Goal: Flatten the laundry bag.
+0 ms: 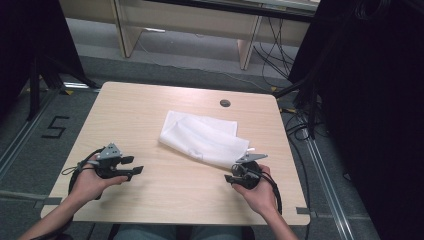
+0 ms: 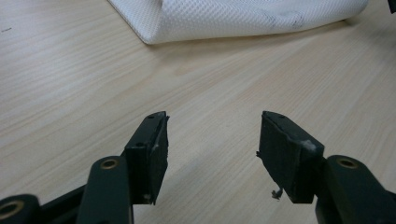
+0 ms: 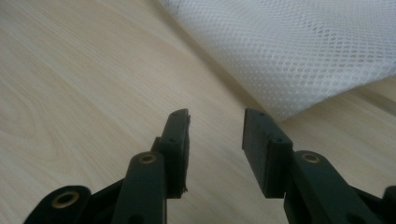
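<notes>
A white mesh cloth (image 1: 202, 139) lies folded on the light wooden table (image 1: 150, 105), near its middle. My left gripper (image 1: 134, 165) rests low over the table's front left, held in a hand, its jaws open and pointing right toward the cloth (image 2: 243, 18), with nothing between them. My left gripper (image 2: 212, 154) is well short of the cloth's edge. At the front right, my right gripper (image 1: 230, 179) sits just beside the cloth's near corner (image 3: 299, 51). Here too my right gripper (image 3: 215, 149) is open and holds nothing, and its right fingertip (image 3: 254, 133) is close to the mesh edge.
A round dark grommet (image 1: 225, 103) is set in the table near its far edge. Beyond the table stand wooden furniture legs (image 1: 247, 45) and loose cables (image 1: 277, 50) on the floor. Dark curtains (image 1: 370, 100) hang at the right, and a dark stand (image 1: 35, 75) is at the left.
</notes>
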Available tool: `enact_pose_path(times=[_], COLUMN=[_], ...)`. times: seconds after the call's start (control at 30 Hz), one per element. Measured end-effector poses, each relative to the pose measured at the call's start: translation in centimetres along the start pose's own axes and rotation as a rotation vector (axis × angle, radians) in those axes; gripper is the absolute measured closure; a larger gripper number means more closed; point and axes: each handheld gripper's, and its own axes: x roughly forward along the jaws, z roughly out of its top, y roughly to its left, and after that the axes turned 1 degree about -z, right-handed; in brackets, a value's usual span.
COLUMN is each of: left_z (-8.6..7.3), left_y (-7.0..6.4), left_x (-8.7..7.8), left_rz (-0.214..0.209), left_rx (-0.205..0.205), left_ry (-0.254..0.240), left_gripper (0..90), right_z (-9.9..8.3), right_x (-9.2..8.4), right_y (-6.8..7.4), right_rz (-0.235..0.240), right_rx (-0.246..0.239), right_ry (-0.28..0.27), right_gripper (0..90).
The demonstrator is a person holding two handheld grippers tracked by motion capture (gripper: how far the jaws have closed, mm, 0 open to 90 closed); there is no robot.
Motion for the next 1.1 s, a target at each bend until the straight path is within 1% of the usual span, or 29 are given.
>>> enact_pose_path(times=[0.07,0.1,0.13,0.17,0.2,0.23,0.3,0.33,0.37,0.4,0.43,0.47,0.5,0.53,0.57,0.63,0.67,0.7,0.73,0.77,0.8,0.83,0.87,0.9,0.97,1.0,1.03,1.07,1.1], left_z=[0.1,0.2,0.2,0.2,0.1,0.1,0.1,0.2,0.2,0.3,0.3,0.2,0.1,0.0,-0.1,-0.1,-0.1,-0.1,0.1,0.2,0.2,0.2,0.1,0.1,0.1,0.1,0.1,0.1,0.0], left_y=[0.0,-0.1,-0.1,-0.1,-0.1,-0.2,-0.2,-0.2,-0.3,-0.4,-0.4,-0.5,-0.5,-0.5,-0.6,-0.6,-0.6,-0.6,-0.7,-0.8,-0.8,-0.8,-0.8,-0.9,-0.8,-0.9,-0.9,-0.9,-0.9], left_x=[0.0,0.1,0.1,0.2,0.2,0.2,0.0,0.0,0.0,0.0,0.0,0.1,0.1,0.0,0.0,-0.1,-0.2,-0.2,-0.3,-0.4,-0.4,-0.3,-0.3,-0.2,-0.2,-0.2,-0.2,-0.2,-0.2], left_rz=[-0.002,0.005,-0.002,0.001,0.002,0.003,0.005,0.002,0.000,-0.005,-0.005,-0.009,-0.015,-0.013,-0.003,-0.009,-0.012,-0.009,-0.012,-0.007,-0.007,-0.009,-0.011,0.001,-0.008,-0.008,-0.010,-0.010,-0.010], left_rx=[0.012,0.012,0.015,0.021,0.019,0.018,0.021,0.020,0.016,0.017,0.017,0.024,0.035,0.038,0.034,0.026,0.026,0.030,0.029,0.030,0.030,0.030,0.032,0.036,0.036,0.037,0.036,0.036,0.038], left_ry=[0.006,0.010,0.007,0.005,0.007,0.008,0.015,0.011,0.004,0.000,0.000,0.002,0.013,0.016,0.005,0.009,0.007,0.006,-0.003,-0.010,-0.010,-0.011,-0.005,0.007,0.014,0.016,0.012,0.012,0.012], left_gripper=[41.7,41.7,41.8,41.8,41.8,41.8,41.9,41.9,42.0,42.0,42.0,42.0,42.0,42.1,42.1,42.1,42.1,42.1,42.1,42.1,42.0,42.0,42.0,42.0,42.0,42.0,41.9,41.9,41.9], right_z=[0.0,0.0,0.1,0.0,0.1,0.2,0.3,0.2,0.3,0.4,0.4,0.5,0.6,0.8,1.3,1.5,2.2,2.2,2.7,3.0,3.0,3.7,4.0,4.4,5.6,5.6,6.6,6.6,7.6], right_x=[-0.1,0.2,-0.1,0.2,-0.1,0.0,-0.3,-0.1,-0.4,-0.6,-0.6,-0.8,-0.8,-0.7,-1.2,-1.3,-1.5,-1.5,-1.2,-1.0,-1.0,-0.9,-0.7,-0.5,0.0,0.0,0.5,0.5,1.1], right_y=[-0.1,-0.2,-0.3,-0.6,-0.6,-0.8,-1.1,-1.3,-1.6,-1.6,-1.6,-1.6,-1.9,-2.4,-2.6,-2.7,-3.4,-3.4,-4.2,-4.6,-4.6,-5.1,-5.3,-5.5,-6.1,-6.1,-6.6,-6.6,-7.3], right_rz=[0.001,-0.003,0.003,-0.005,0.005,0.002,-0.005,-0.013,-0.014,-0.003,-0.003,-0.025,-0.034,-0.048,-0.054,-0.066,-0.087,-0.087,-0.112,-0.105,-0.105,-0.125,-0.131,-0.135,-0.149,-0.149,-0.161,-0.161,-0.167], right_rx=[0.025,0.026,0.047,0.019,0.059,0.062,0.073,0.074,0.066,0.089,0.089,0.131,0.117,0.084,0.099,0.111,0.114,0.114,0.099,0.097,0.097,0.101,0.102,0.100,0.090,0.090,0.089,0.089,0.083], right_ry=[0.003,-0.029,-0.006,-0.054,-0.042,-0.057,-0.053,-0.091,-0.068,-0.051,-0.051,-0.066,-0.080,-0.119,-0.091,-0.096,-0.089,-0.089,-0.093,-0.086,-0.086,-0.072,-0.080,-0.075,-0.063,-0.063,-0.067,-0.067,-0.061], right_gripper=[61.1,60.9,60.6,60.4,60.2,60.2,60.4,60.3,60.1,60.2,60.2,60.3,60.3,60.4,60.5,60.5,60.8,60.8,61.1,61.0,61.0,60.5,59.9,58.9,56.4,56.4,55.0,55.0,52.6])
